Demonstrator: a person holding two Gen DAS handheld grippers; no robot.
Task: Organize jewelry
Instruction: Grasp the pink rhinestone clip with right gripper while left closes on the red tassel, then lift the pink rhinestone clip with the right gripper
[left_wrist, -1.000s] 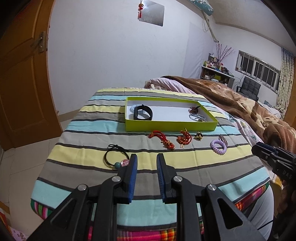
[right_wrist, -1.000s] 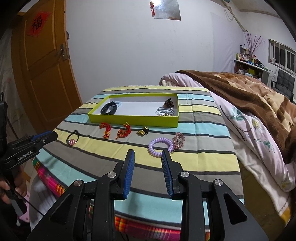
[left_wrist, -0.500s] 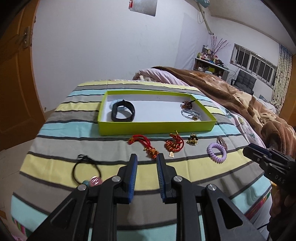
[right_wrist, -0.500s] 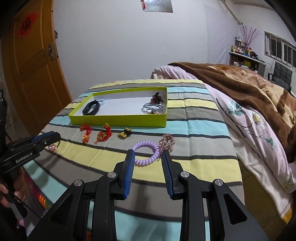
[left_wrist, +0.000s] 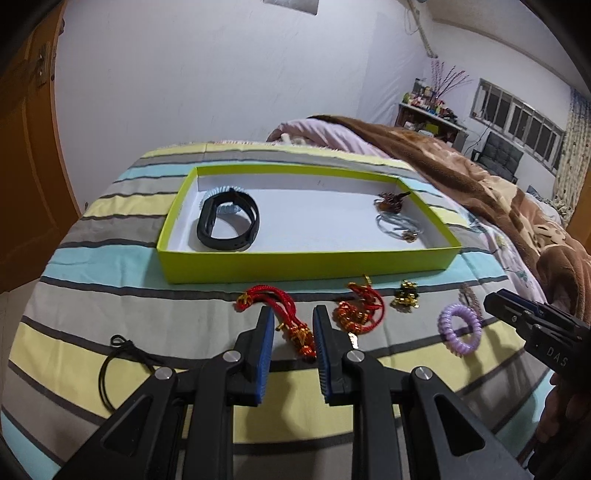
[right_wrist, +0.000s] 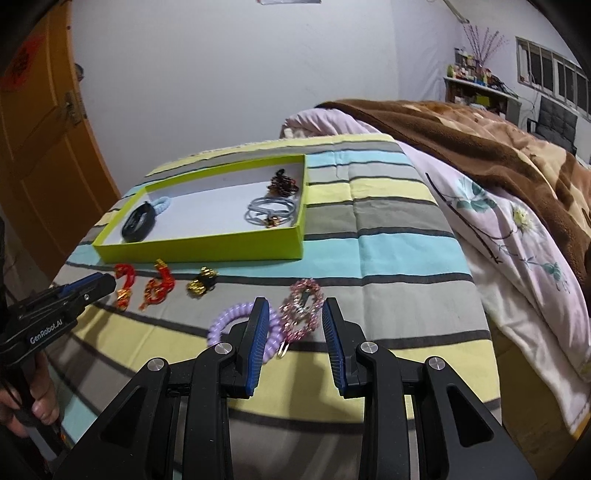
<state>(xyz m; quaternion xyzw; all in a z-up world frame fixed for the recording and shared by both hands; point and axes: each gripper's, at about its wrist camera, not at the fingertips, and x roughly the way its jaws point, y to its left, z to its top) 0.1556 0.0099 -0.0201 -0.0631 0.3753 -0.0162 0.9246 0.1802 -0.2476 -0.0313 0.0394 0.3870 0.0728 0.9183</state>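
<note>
A lime-green tray (left_wrist: 306, 264) (right_wrist: 207, 251) sits on the striped cloth. It holds a black wristband (left_wrist: 225, 225), a brown clip (left_wrist: 391, 201) and grey-blue hair ties (right_wrist: 271, 210). In front of it lie a red cord charm (left_wrist: 286, 314), a second red charm (left_wrist: 360, 312), a gold piece (left_wrist: 404, 295), a purple coil tie (left_wrist: 460, 328) (right_wrist: 229, 321) and a pink beaded clip (right_wrist: 301, 310). My left gripper (left_wrist: 293, 317) hangs open over the first red charm. My right gripper (right_wrist: 295, 310) is open with the pink clip between its fingers, untouched.
A black elastic hair tie (left_wrist: 122, 354) lies at the cloth's near left. A brown blanket (right_wrist: 480, 147) and floral sheet (right_wrist: 517, 236) cover the bed to the right. An orange door (right_wrist: 40, 155) stands on the left. Each view shows the other gripper at its edge.
Both grippers have moved forward and down toward the loose pieces. The red charm now sits between the left fingers and the pink clip between the right. Neither opening has changed.
</note>
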